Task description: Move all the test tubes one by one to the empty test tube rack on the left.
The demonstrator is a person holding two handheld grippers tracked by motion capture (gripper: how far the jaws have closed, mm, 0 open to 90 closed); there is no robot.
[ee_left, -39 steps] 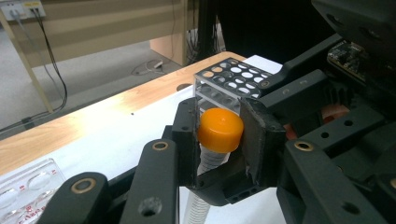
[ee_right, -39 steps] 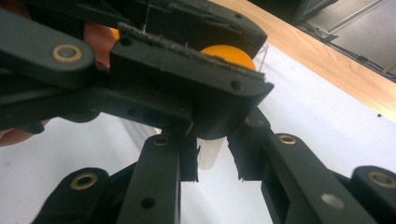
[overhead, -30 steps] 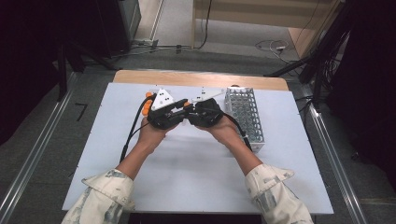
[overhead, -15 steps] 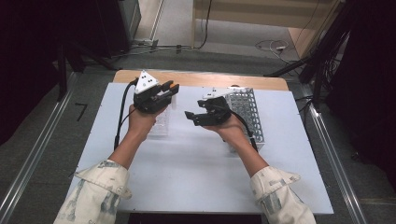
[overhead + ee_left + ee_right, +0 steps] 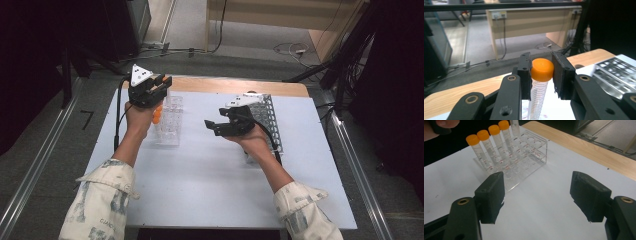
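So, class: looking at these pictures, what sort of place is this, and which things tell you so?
Probably a lab or test workshop: a clear plastic tube rack holding orange-capped graduated tubes, a perforated metal rack on the white table, and cables across the grey floor by a wooden desk.

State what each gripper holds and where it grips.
Left gripper clamps an orange-capped tube by its cap. Right gripper holds nothing; its jaws have just opened.

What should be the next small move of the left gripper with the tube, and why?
Probably lower the tube into a free hole of the clear rack: the left gripper clamps it below its orange cap, above the rack, and four capped tubes already stand there.
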